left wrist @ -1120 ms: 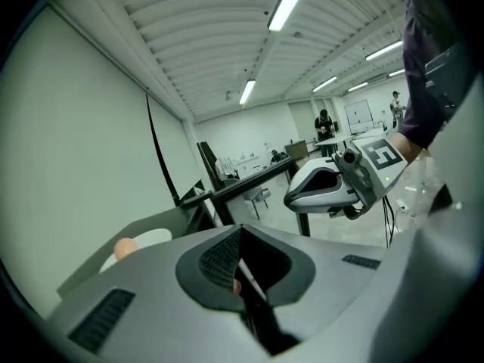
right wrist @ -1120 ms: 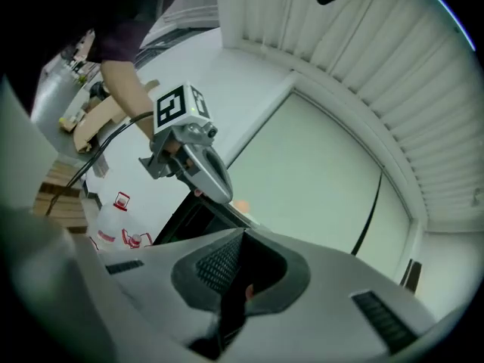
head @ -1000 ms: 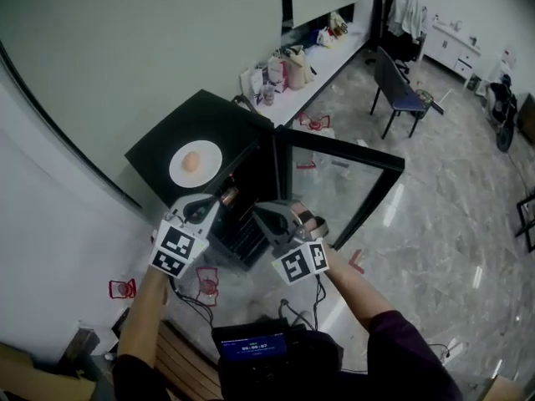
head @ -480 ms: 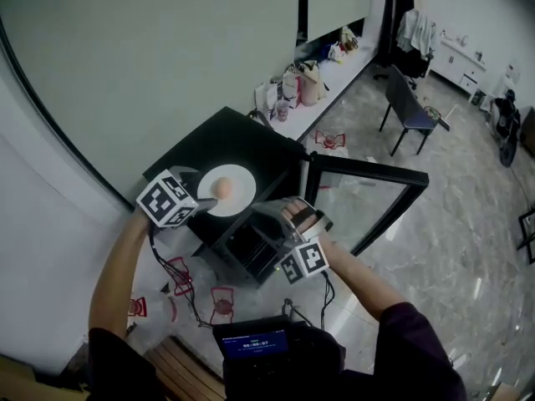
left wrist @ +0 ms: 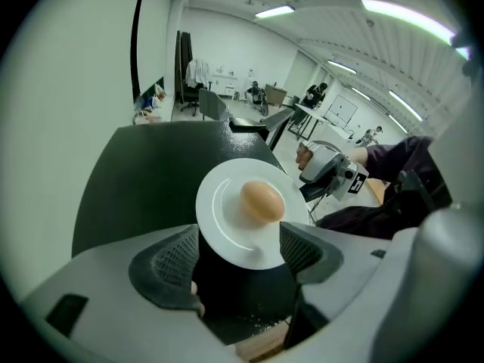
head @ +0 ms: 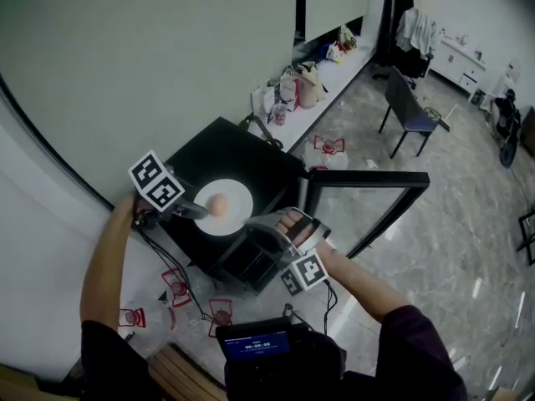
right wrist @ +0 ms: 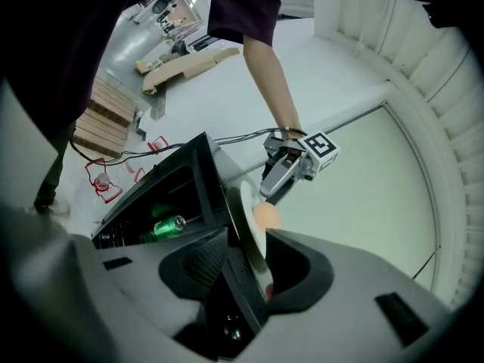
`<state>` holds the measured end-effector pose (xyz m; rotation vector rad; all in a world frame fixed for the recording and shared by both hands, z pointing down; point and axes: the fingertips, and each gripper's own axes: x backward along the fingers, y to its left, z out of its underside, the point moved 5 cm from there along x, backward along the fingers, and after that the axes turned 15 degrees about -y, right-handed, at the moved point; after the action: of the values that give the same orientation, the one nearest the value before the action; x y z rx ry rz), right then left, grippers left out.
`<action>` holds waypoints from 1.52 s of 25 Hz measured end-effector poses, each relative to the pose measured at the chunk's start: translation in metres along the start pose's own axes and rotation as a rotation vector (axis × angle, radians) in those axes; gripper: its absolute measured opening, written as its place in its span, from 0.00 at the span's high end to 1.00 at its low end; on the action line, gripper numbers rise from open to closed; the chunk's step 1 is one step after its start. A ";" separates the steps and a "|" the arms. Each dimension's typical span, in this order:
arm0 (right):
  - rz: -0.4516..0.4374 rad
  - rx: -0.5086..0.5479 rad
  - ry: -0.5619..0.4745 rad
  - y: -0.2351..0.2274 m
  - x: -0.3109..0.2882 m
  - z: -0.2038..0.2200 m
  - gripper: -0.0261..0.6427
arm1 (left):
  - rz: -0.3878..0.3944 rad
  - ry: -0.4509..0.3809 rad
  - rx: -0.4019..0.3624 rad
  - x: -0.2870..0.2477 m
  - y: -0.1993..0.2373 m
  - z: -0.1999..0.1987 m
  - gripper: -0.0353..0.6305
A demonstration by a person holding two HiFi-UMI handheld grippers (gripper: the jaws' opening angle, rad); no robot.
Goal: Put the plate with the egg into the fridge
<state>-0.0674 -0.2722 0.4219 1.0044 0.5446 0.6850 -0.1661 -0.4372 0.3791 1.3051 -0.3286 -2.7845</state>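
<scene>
Plate (head: 235,200) with egg (head: 216,205) is lying flat atop fridge (head: 241,147). Left gripper (head: 195,211) jaws, just opening wide, are straddling its 9 o'clock rim. Right gripper (head: 253,226) jaws, opening narrowly, are straddling its 4 o'clock rim.

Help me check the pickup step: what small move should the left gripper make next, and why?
Probably close the left gripper gently on the plate. Its jaws have just been opening and stand wide, with the plate's near rim between the pads and neither pad pressing on it. The plate, with the egg in its middle, lies on top of the fridge, whose door is open.

Dark sleeve (head: 414,341); grey, marker-cubed left gripper (left wrist: 238,254)
</scene>
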 end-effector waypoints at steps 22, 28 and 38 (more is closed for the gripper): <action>0.039 0.094 -0.009 -0.001 0.016 -0.002 0.75 | 0.084 0.096 -0.120 -0.034 -0.031 -0.011 0.48; 0.041 0.186 0.009 -0.001 0.025 -0.005 0.81 | 0.087 0.094 -0.126 -0.040 -0.043 -0.016 0.48; -0.036 0.269 0.042 0.018 0.032 -0.009 0.93 | 0.048 0.045 -0.138 -0.032 -0.058 -0.023 0.48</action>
<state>-0.0568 -0.2370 0.4313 1.2299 0.7029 0.6125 -0.1250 -0.3806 0.3770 1.3081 -0.1604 -2.6798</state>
